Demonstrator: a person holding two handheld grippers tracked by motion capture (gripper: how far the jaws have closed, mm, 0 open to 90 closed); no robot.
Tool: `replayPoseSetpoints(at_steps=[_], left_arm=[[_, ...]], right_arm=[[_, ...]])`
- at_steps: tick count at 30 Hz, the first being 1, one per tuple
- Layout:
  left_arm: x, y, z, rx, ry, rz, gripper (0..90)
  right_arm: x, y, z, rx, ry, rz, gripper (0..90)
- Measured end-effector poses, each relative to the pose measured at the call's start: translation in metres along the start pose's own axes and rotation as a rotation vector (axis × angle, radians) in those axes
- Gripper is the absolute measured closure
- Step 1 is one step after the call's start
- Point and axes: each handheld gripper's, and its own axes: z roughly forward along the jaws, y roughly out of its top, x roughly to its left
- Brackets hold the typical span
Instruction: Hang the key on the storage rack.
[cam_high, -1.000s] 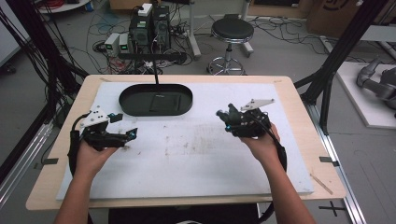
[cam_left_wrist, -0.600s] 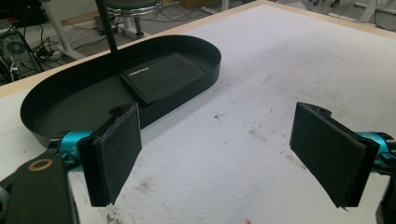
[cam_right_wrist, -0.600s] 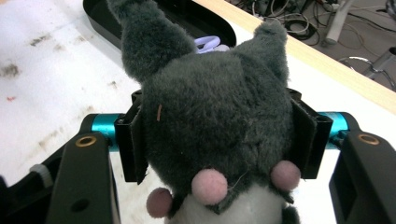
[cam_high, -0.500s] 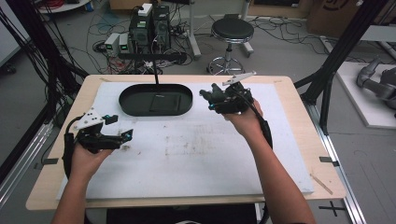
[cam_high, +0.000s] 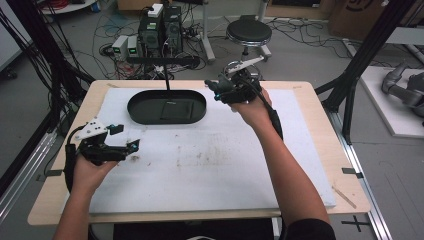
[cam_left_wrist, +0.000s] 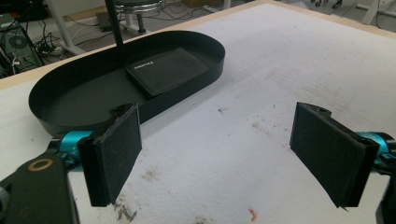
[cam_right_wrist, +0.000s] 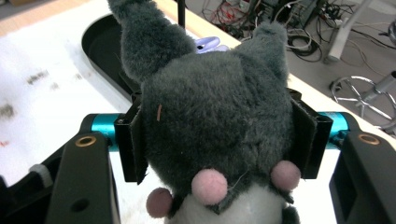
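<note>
A grey plush toy (cam_right_wrist: 215, 116) with pink spots and a white belly sits between the jaws of my right gripper (cam_right_wrist: 219, 137), which is shut on it. In the high view that right gripper (cam_high: 220, 90) is held up near the table's far edge, just right of the black oval tray (cam_high: 136, 112). A flat black rectangular pad (cam_left_wrist: 168, 70) lies inside the tray (cam_left_wrist: 60, 121). My left gripper (cam_high: 131, 146) hovers low over the white mat at the near left, and its pads (cam_left_wrist: 114, 154) stand wide open with nothing between them.
A white mat (cam_high: 225, 160) with dirt marks covers the wooden table (cam_high: 345, 185). A thin black pole (cam_high: 166, 80) rises behind the tray. A stool (cam_high: 248, 32), computers and cables stand on the floor beyond the far edge.
My right gripper has carried the plush toy from the mat's right middle up and left to the far edge beside the tray. My left gripper has drifted toward the near left.
</note>
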Motion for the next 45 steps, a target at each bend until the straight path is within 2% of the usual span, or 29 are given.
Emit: replayPoseSetpoints(at_steps=[4, 14, 21, 27, 31, 41, 45], left_arm=[[0.000, 0.000, -0.001, -0.004, 0.002, -0.003, 16.7], [0.000, 0.000, -0.002, -0.006, -0.004, -0.001, 16.7], [0.000, 0.000, -0.002, -0.011, -0.004, -0.003, 16.7], [0.000, -0.001, -0.002, -0.007, -0.004, -0.004, 16.7], [0.000, -0.001, -0.002, -0.004, -0.004, -0.002, 16.7], [0.000, -0.002, -0.002, 0.000, -0.003, -0.001, 16.7], [-0.001, -0.002, -0.001, 0.000, -0.002, -0.007, 16.6]], right_arm=[[-0.003, 0.014, 0.004, -0.003, 0.000, -0.017, 35.3], [-0.006, 0.050, 0.017, -0.005, -0.024, -0.024, 35.2], [-0.001, 0.064, 0.040, 0.003, -0.015, -0.036, 35.1], [0.001, 0.069, 0.055, 0.015, -0.023, -0.037, 34.9], [0.000, 0.066, 0.064, 0.041, -0.048, -0.043, 34.7], [-0.010, 0.061, 0.069, 0.042, -0.085, -0.021, 34.4], [-0.011, 0.059, 0.075, 0.063, -0.089, -0.016, 34.2]])
